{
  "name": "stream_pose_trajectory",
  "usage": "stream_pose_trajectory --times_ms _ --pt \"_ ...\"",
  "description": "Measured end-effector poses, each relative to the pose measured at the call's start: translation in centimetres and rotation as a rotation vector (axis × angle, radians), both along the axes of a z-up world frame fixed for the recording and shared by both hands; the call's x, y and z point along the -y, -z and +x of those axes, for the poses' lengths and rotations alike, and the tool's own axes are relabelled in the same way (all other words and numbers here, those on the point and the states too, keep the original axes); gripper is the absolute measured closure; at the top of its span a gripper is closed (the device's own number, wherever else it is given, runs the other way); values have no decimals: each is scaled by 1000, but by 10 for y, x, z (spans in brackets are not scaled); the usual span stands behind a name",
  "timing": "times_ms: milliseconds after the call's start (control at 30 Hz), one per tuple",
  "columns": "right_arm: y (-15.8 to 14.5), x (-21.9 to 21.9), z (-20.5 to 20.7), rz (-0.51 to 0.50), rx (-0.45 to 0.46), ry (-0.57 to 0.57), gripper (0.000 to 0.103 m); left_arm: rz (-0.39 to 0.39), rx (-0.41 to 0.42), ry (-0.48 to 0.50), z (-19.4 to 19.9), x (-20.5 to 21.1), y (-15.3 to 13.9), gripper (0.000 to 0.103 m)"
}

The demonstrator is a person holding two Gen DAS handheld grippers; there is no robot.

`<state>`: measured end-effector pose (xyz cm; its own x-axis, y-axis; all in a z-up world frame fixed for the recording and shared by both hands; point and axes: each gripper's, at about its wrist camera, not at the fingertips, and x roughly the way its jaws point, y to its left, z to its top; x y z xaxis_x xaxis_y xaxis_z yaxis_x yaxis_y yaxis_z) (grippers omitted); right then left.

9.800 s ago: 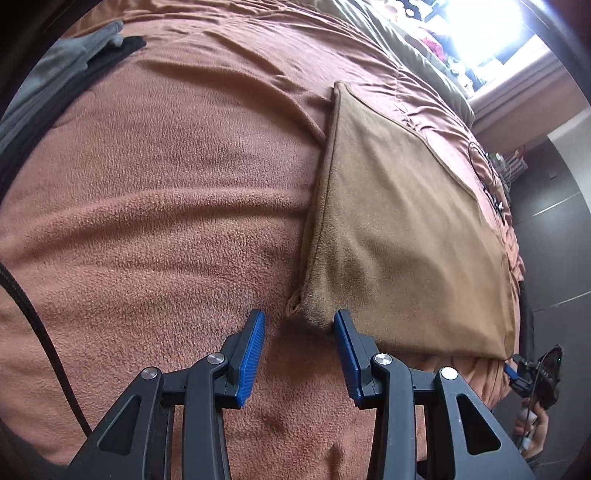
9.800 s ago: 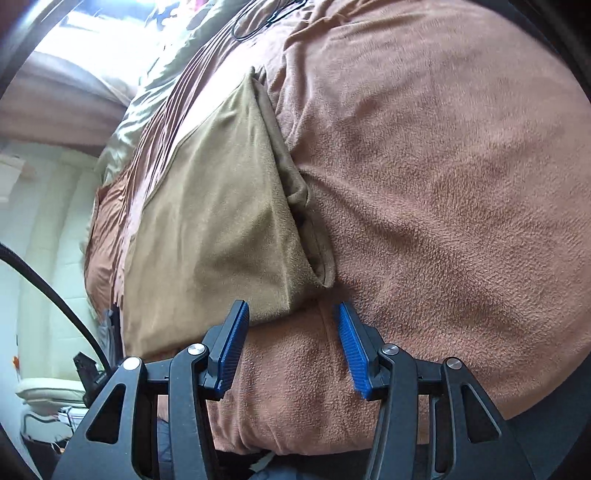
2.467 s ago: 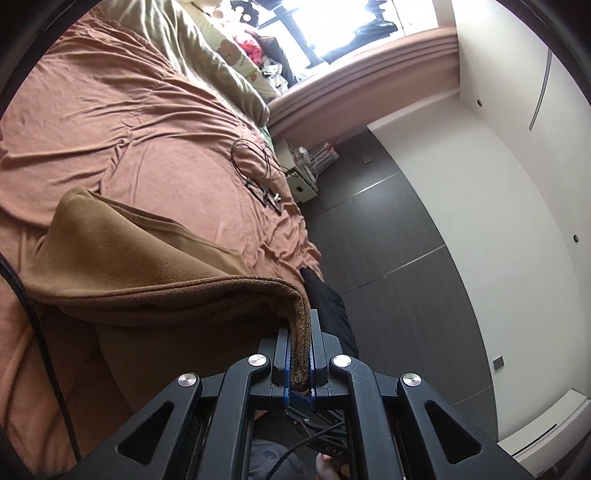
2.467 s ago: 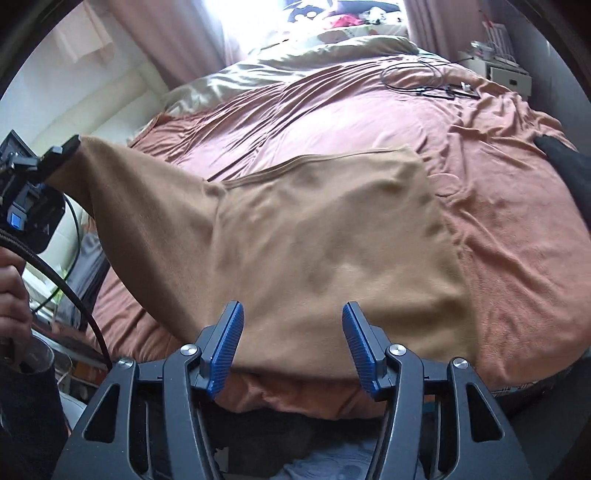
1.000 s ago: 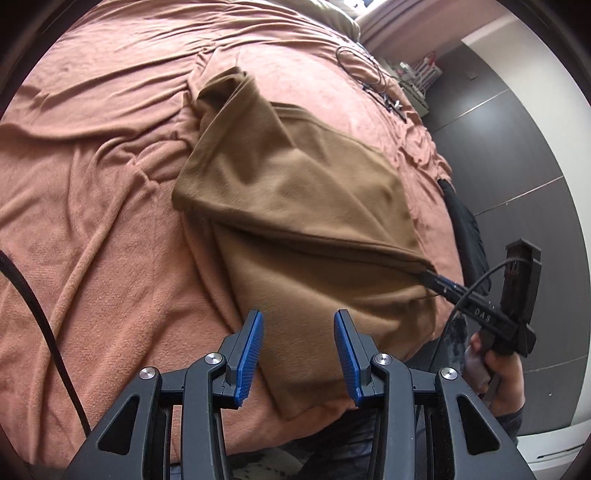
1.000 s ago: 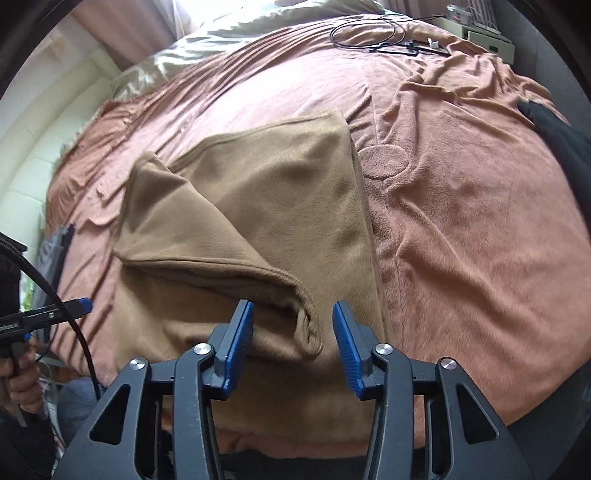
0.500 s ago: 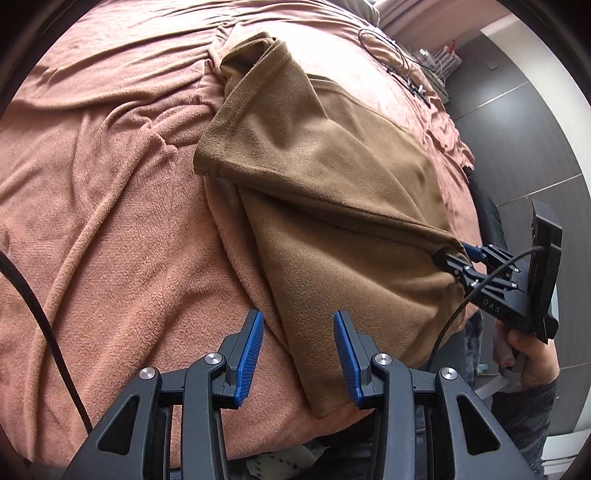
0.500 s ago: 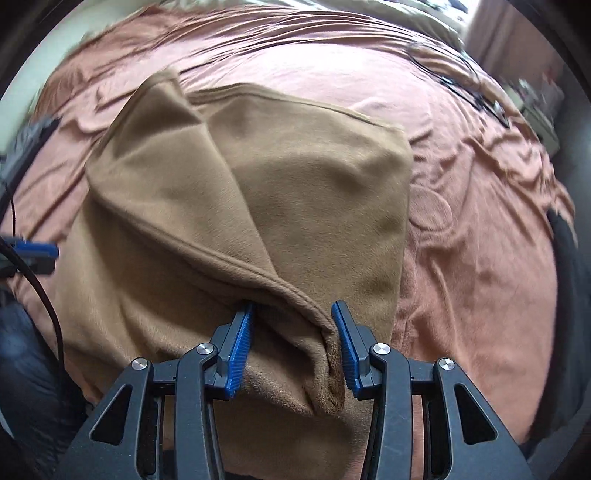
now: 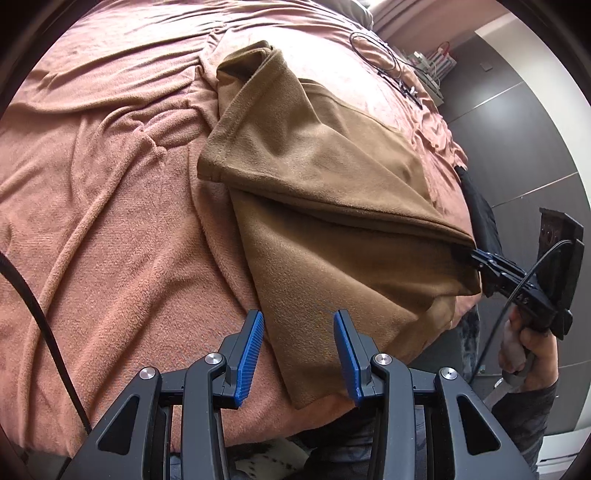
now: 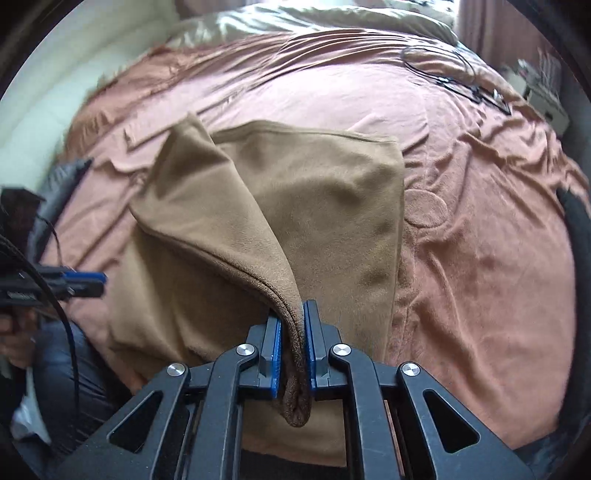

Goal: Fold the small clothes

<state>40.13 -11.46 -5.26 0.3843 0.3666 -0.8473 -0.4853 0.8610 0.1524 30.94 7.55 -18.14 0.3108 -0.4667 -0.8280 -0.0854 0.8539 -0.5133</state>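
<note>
A brown fleece garment point(image 9: 332, 184) lies partly folded on the pink blanket point(image 9: 110, 184), one flap laid over its lower layer. My right gripper point(image 10: 291, 310) has its jaws closing, and the blue pads press on the flap's near corner point(image 10: 291, 295), which is raised off the layer below. From the left wrist view, the right gripper point(image 9: 480, 256) pinches that corner at the garment's right side. My left gripper point(image 9: 297, 321) is open above the garment's near left corner, not touching it. It also shows in the right wrist view, where the left gripper point(image 10: 85, 282) sits at the left.
A black cable point(image 10: 458, 81) lies coiled at the bed's far right. A black cloth point(image 10: 576, 221) hangs at the right edge and a grey one point(image 10: 59, 181) lies at the left. An olive duvet point(image 10: 295, 18) covers the far end. A person's hand point(image 9: 524, 350) holds the right gripper.
My right gripper closed on the flap's near corner and lifted it a little, rolling as it rose. The left gripper stayed open and almost still.
</note>
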Motion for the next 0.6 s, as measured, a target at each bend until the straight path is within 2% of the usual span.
stream_pose_trajectory --times_ms 233,533,600 --pt "8 51 -8 200 -84 77 96 41 10 32 3 15 -2 62" --pt "59 104 -8 344 -192 191 96 111 -54 97 10 32 25 62" --pt "66 113 -7 392 -210 215 96 121 -59 87 9 32 29 62"
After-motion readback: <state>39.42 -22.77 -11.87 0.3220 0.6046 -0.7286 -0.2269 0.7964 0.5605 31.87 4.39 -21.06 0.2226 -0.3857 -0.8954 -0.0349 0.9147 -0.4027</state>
